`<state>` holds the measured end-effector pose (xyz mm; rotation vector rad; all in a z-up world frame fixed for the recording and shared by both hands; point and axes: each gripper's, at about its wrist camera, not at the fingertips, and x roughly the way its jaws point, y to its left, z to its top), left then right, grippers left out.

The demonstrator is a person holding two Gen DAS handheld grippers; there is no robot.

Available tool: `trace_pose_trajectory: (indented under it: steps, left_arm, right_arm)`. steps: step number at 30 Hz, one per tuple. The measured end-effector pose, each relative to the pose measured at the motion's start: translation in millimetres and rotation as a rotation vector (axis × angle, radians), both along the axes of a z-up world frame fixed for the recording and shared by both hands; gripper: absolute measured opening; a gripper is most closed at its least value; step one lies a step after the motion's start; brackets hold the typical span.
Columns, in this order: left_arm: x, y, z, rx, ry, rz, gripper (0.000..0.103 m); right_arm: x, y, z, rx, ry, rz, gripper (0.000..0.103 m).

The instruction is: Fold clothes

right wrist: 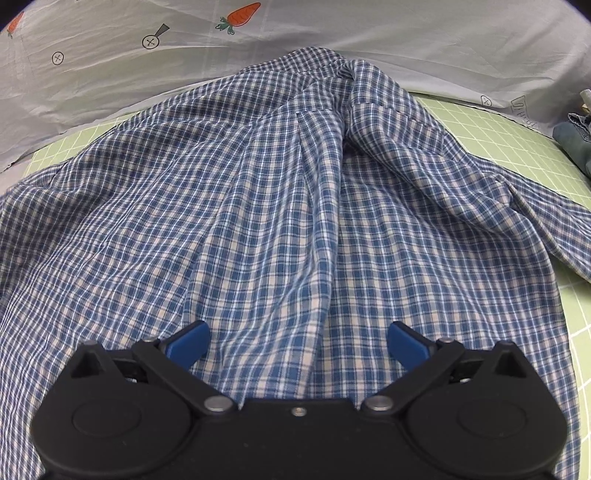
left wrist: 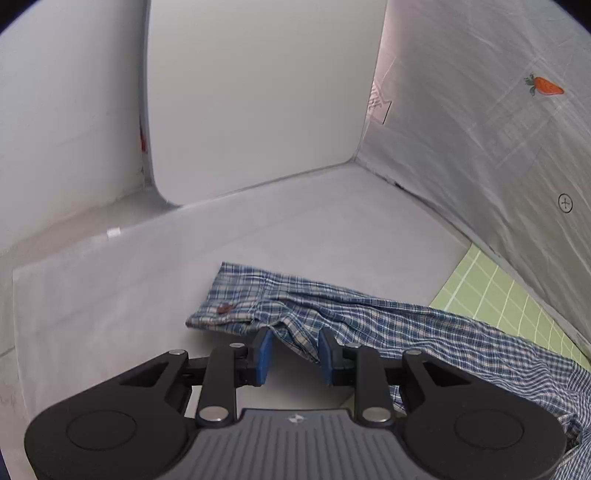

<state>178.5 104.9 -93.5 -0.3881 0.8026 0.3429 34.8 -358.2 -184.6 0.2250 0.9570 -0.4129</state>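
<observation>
A blue-and-white plaid shirt (right wrist: pixel 258 192) lies spread and wrinkled over a green grid mat (right wrist: pixel 509 122). In the left wrist view its sleeve (left wrist: pixel 332 310), with a buttoned cuff (left wrist: pixel 225 306), stretches left across a white surface (left wrist: pixel 110 302). My left gripper (left wrist: pixel 295 350) is low at the sleeve, partly open, and a raised fold of sleeve cloth sits between its blue pads (left wrist: pixel 264 350). My right gripper (right wrist: pixel 297 341) hovers wide open above the shirt's body, its blue fingertips (right wrist: pixel 188 341) holding nothing.
A grey sheet printed with carrots (right wrist: pixel 240 16) hangs behind the mat and along the right (left wrist: pixel 480 129). White panels (left wrist: pixel 258 92) wall in the far side. Dark denim clothing (right wrist: pixel 576 140) lies at the mat's right edge.
</observation>
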Motion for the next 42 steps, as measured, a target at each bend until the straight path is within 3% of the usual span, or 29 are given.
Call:
trace_pose_trajectory:
  steps: [2,4,10,15,19,21,22,23,25,26,27,28,29,30,34,38,40,42]
  left_arm:
    - [-13,-2,-7,-0.069,0.023,-0.024,0.041]
    - [-25,-14,-9,-0.097,0.038,-0.122,0.052]
    - [-66,-58,-21,-0.136,0.128,-0.401,0.059]
    - [-102,-75,-33,-0.155,0.176,-0.421,0.061]
    - [-125,-81,-34,-0.137,0.163,-0.397,0.06]
    - [-134,-85,-33,-0.117,0.162,-0.387,0.058]
    - [-137,-87,-32,-0.105,0.162,-0.381,0.049]
    - [-141,-89,-32,-0.093,0.163,-0.371,0.029]
    - [-150,-90,-34,-0.071,0.168,-0.342,0.002]
    - [-155,-90,-34,-0.071,0.169,-0.327,0.002]
    - [-160,-88,-34,-0.095,0.171,-0.309,0.001]
    - [-165,-86,-34,-0.118,0.172,-0.291,0.001]
    - [-170,-85,-32,-0.132,0.173,-0.277,0.001]
    - [-177,-85,-29,-0.128,0.175,-0.271,0.001]
    - [-199,-115,-10,-0.015,0.181,-0.273,0.001]
    - [-213,-128,-13,0.026,0.259,-0.202,0.007]
    - [-218,-134,-11,0.044,0.282,-0.186,0.009]
    - [-222,-143,0,0.029,0.241,-0.192,0.019]
  right_arm:
    - [-2,-1,3,-0.007,0.016,0.01,0.103]
    - [-8,-3,6,-0.016,0.028,0.009,0.103]
    - [-62,-31,5,-0.024,0.036,-0.093,0.103]
    - [-107,-55,4,-0.031,0.043,-0.177,0.103]
    - [-143,-74,4,-0.036,0.049,-0.245,0.103]
    - [-160,-83,4,-0.03,0.043,-0.278,0.099]
    - [-168,-86,3,-0.009,0.025,-0.293,0.098]
    - [-176,-89,3,0.011,0.008,-0.308,0.094]
    - [-185,-92,3,0.001,-0.011,-0.295,0.08]
    - [-188,-92,4,-0.004,-0.02,-0.266,0.067]
    - [-189,-93,6,-0.003,-0.028,-0.227,0.036]
    - [-189,-94,9,-0.015,-0.026,-0.204,0.013]
    - [-189,-94,13,-0.034,-0.021,-0.188,0.002]
    - [-190,-96,17,-0.051,-0.026,-0.178,0.001]
    - [-201,-113,23,-0.046,-0.038,-0.203,0.0]
    - [-212,-133,27,-0.032,-0.039,-0.234,0.002]
    - [-214,-139,24,-0.023,-0.024,-0.251,0.016]
    - [-214,-144,24,-0.025,-0.031,-0.274,0.062]
